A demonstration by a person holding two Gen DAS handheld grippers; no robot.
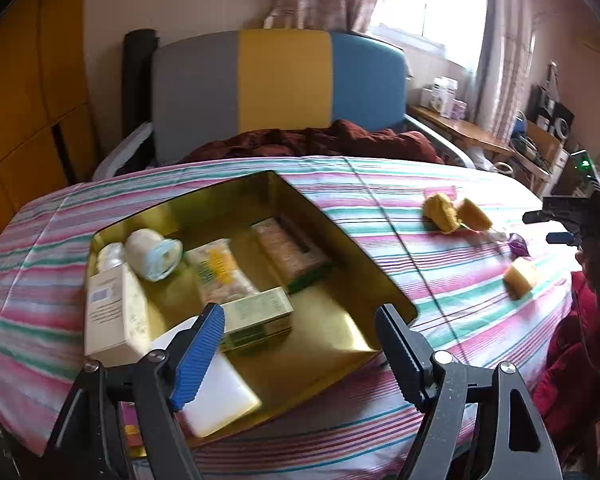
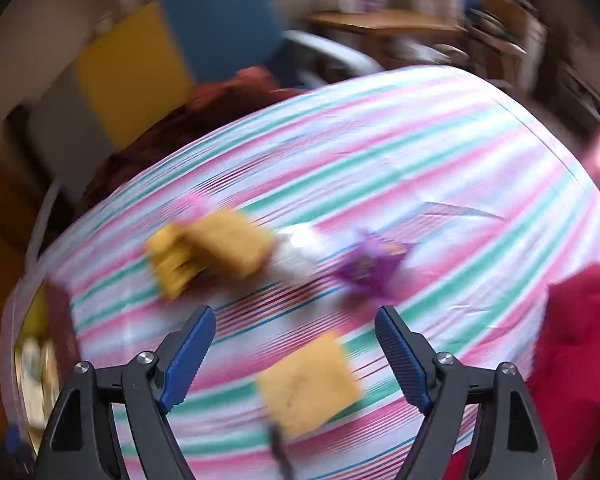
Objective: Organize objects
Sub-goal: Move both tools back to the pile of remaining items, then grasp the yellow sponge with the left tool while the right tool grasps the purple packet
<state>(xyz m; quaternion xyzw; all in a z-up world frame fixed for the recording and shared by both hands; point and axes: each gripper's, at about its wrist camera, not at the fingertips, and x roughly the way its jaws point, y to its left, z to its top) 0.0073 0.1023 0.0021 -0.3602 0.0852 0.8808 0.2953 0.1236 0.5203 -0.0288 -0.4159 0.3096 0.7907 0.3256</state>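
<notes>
A gold tray [image 1: 340, 332] lies on the striped bed and holds several boxes, a white bottle [image 1: 114, 312] and a rolled white item [image 1: 154, 254]. My left gripper [image 1: 300, 320] is open and empty just above the tray's near side. Yellow sponges [image 1: 456, 212] and one nearer sponge [image 1: 520, 276] lie on the sheet to the right, with a purple wrapper [image 1: 518, 244]. My right gripper [image 2: 296, 328] is open and empty above a yellow sponge [image 2: 308, 384]. More sponges [image 2: 212, 248], a white item [image 2: 300, 256] and the purple wrapper [image 2: 368, 268] lie beyond it. The right wrist view is blurred.
A dark red blanket [image 1: 320, 140] lies at the bed's head, before a grey, yellow and blue headboard [image 1: 280, 80]. A wooden side table [image 1: 460, 128] with boxes stands at the right. A red garment [image 2: 580, 340] sits at the bed's right edge.
</notes>
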